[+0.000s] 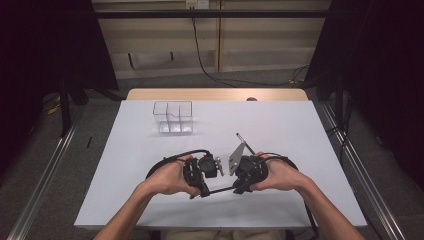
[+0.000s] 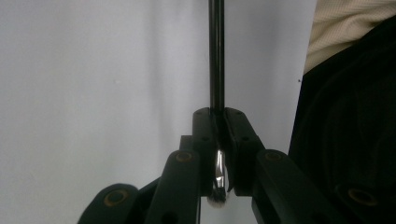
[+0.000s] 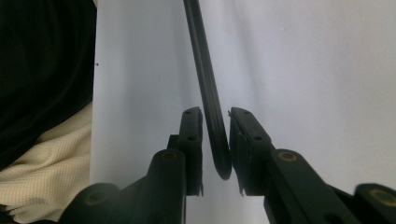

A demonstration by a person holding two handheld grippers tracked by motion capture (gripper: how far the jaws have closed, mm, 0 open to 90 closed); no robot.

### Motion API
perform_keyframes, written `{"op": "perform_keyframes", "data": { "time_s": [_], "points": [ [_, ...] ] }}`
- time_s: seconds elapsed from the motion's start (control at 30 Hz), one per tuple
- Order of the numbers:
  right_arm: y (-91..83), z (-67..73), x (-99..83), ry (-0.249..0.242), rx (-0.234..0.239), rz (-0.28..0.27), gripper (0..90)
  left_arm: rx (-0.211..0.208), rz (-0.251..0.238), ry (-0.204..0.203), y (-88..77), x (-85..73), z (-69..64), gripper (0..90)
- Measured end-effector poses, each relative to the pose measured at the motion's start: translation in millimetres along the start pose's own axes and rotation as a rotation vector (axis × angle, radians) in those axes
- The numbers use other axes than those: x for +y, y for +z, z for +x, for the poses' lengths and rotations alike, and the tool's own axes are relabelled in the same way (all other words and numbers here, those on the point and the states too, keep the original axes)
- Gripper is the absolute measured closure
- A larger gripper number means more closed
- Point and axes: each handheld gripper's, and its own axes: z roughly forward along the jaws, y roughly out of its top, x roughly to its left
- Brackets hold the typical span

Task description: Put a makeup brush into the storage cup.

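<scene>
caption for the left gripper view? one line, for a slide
Left gripper clamped on the brush end of a thin black makeup brush, handle running out over the white table.

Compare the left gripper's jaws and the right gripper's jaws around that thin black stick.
The left gripper is shut on the stick at its silver end; the right gripper only flanks its rounded black end, slivers of table showing between. The stick runs straight from the left gripper but slants through the right gripper's gap. Both have the same stick between them.
</scene>
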Motion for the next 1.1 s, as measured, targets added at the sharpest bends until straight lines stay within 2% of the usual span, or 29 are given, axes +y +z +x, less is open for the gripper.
{"op": "perform_keyframes", "data": {
  "time_s": [0.03, 0.07, 0.1, 0.2, 0.23, 0.27, 0.33, 0.37, 0.43, 0.57, 0.67, 0.7, 0.8, 0.87, 0.93, 1.0, 1.03, 1.07, 1.1],
  "points": [
    [0.7, -0.3, 0.7, -0.011, -0.010, -0.009, 78.4, 0.014, -0.006, -0.011, 1.4, -0.3, -0.8, 83.7],
    [1.3, 0.8, 1.5, -0.009, 0.003, -0.003, 79.4, 0.018, -0.004, -0.005, 1.6, -0.3, -0.1, 83.7],
    [2.4, 1.0, 2.4, -0.012, 0.005, -0.008, 79.4, 0.001, -0.014, -0.025, 2.5, -0.8, -0.7, 83.6],
    [4.1, 1.6, 3.4, -0.011, 0.002, -0.008, 80.3, 0.010, -0.020, -0.030, 4.2, -1.9, -1.9, 83.6],
    [5.9, 0.5, 3.1, -0.026, 0.005, -0.010, 81.4, 0.004, 0.007, 0.007, 1.2, -1.9, 1.2, 83.6],
    [6.6, 0.7, 2.7, -0.024, 0.011, -0.011, 81.8, 0.016, 0.003, 0.012, 1.1, -2.2, 0.9, 83.5],
    [6.9, 0.9, 2.4, -0.026, 0.013, -0.008, 82.1, 0.011, 0.005, 0.016, 0.6, -2.5, 1.0, 83.2],
    [6.9, 2.2, 2.6, -0.025, 0.037, -0.005, 83.2, 0.025, -0.010, 0.010, 1.4, -3.6, 0.3, 82.9],
    [6.7, 2.5, 2.9, -0.026, 0.043, -0.010, 83.6, 0.028, -0.003, 0.018, 0.3, -4.2, 1.5, 82.6],
    [5.9, 2.6, 2.7, -0.025, 0.041, -0.026, 84.2, 0.014, -0.018, 0.044, -0.2, -6.9, 3.7, 81.4],
    [5.5, 2.1, 1.5, -0.018, 0.054, -0.023, 84.2, 0.024, -0.029, 0.049, 0.1, -7.4, 3.7, 76.6],
    [4.7, 0.9, -0.1, -0.013, 0.057, -0.031, 84.3, 0.031, -0.045, 0.034, 0.6, -7.9, 3.2, 75.0],
    [4.2, -0.1, -1.0, -0.017, 0.044, -0.038, 84.2, 0.020, -0.038, 0.046, -1.1, -7.8, 5.8, 69.2],
    [3.1, 0.4, -1.8, -0.008, 0.054, -0.040, 84.2, 0.036, -0.078, 0.012, -2.2, -9.8, 8.5, 64.4],
    [3.1, 0.0, -2.2, -0.009, 0.054, -0.042, 84.3, 0.039, -0.090, 0.007, -3.3, -10.9, 9.9, 60.0],
    [2.6, -0.7, -4.3, 0.004, 0.055, -0.045, 84.2, 0.037, -0.123, -0.008, -5.7, -13.7, 13.2, 56.6],
    [1.5, -1.9, -6.0, 0.013, 0.034, -0.052, 84.2, 0.035, -0.136, -0.014, -7.2, -15.5, 15.0, 51.9],
    [0.8, -2.2, -6.5, 0.015, 0.026, -0.058, 84.2, 0.034, -0.158, -0.025, -6.9, -16.7, 15.3, 48.9],
    [0.8, -2.2, -6.5, 0.015, 0.026, -0.058, 84.2, 0.034, -0.158, -0.025, -6.9, -16.7, 15.3, 45.5]
  ]
}}
